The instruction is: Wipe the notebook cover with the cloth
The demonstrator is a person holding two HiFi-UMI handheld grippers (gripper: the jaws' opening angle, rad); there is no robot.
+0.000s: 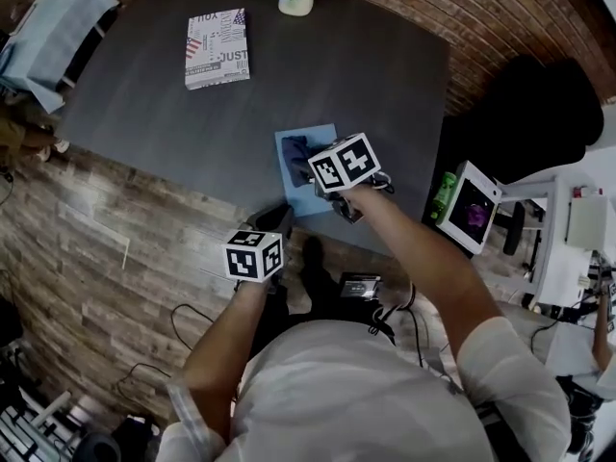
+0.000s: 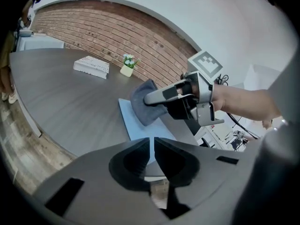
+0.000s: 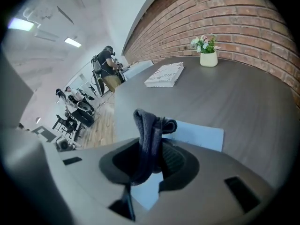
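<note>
The right gripper [image 3: 151, 159] is clamped on the dark grey crumpled cloth [image 3: 146, 130] over the light blue flat notebook [image 1: 323, 140], which lies near the front edge of the dark grey table [image 1: 346, 65], while the left gripper [image 2: 152, 153], jaws closed on nothing, hangs at that edge, and wide bare tabletop lies beyond.

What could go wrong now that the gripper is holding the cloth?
1. The right gripper pinches only a fold of the cloth, and the rest hangs loose. It might slip out during wiping.
2. The notebook lies far across the table, with a flower pot nearby. A long reach could bump the pot.
3. The blue sheet under the cloth lies at the table's edge. It could get dragged off.
</note>
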